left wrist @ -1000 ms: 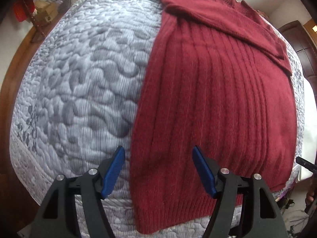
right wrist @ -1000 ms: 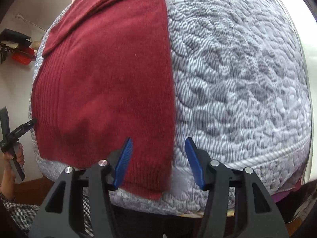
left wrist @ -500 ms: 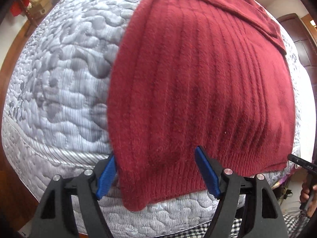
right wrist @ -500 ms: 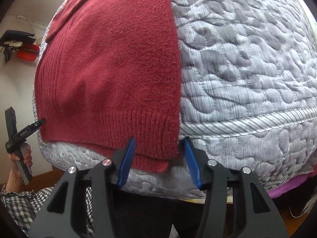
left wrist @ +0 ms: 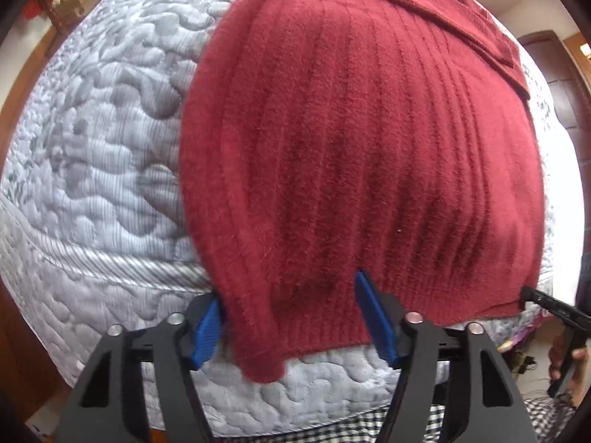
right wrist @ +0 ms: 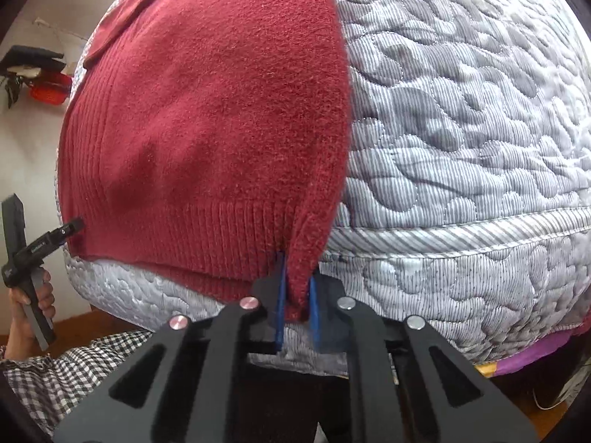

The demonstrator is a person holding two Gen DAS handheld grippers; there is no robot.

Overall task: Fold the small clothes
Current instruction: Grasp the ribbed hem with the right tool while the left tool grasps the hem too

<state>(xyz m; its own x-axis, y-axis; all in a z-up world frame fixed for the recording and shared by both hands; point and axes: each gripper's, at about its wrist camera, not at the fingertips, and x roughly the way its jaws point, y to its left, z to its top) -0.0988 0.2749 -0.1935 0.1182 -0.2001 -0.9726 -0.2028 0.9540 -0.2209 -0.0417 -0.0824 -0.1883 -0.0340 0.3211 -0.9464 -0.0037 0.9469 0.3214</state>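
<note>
A dark red knitted sweater [left wrist: 351, 147] lies flat on a grey quilted bed [left wrist: 92, 147], its ribbed hem hanging over the near edge. One sleeve [left wrist: 461, 11] is folded across the top. My left gripper [left wrist: 291, 323] is open, and the hem's left corner sits between its blue fingers [left wrist: 207, 332]. In the right wrist view the sweater [right wrist: 207, 110] fills the left half. There my right gripper [right wrist: 297, 299] is shut on the hem's right corner, and the cloth is pinched into a narrow fold.
The quilt [right wrist: 461, 110] is bare to the right of the sweater, with a corded seam along the mattress edge [right wrist: 461, 240]. A hand [right wrist: 33, 302] in a checked sleeve [right wrist: 55, 361] holds the left gripper. A dark door [left wrist: 554, 74] stands at the far right.
Both grippers have dropped toward the hem at the bed's near edge. The right gripper has shut on the hem's right corner. The left gripper's open fingers now straddle the left corner.
</note>
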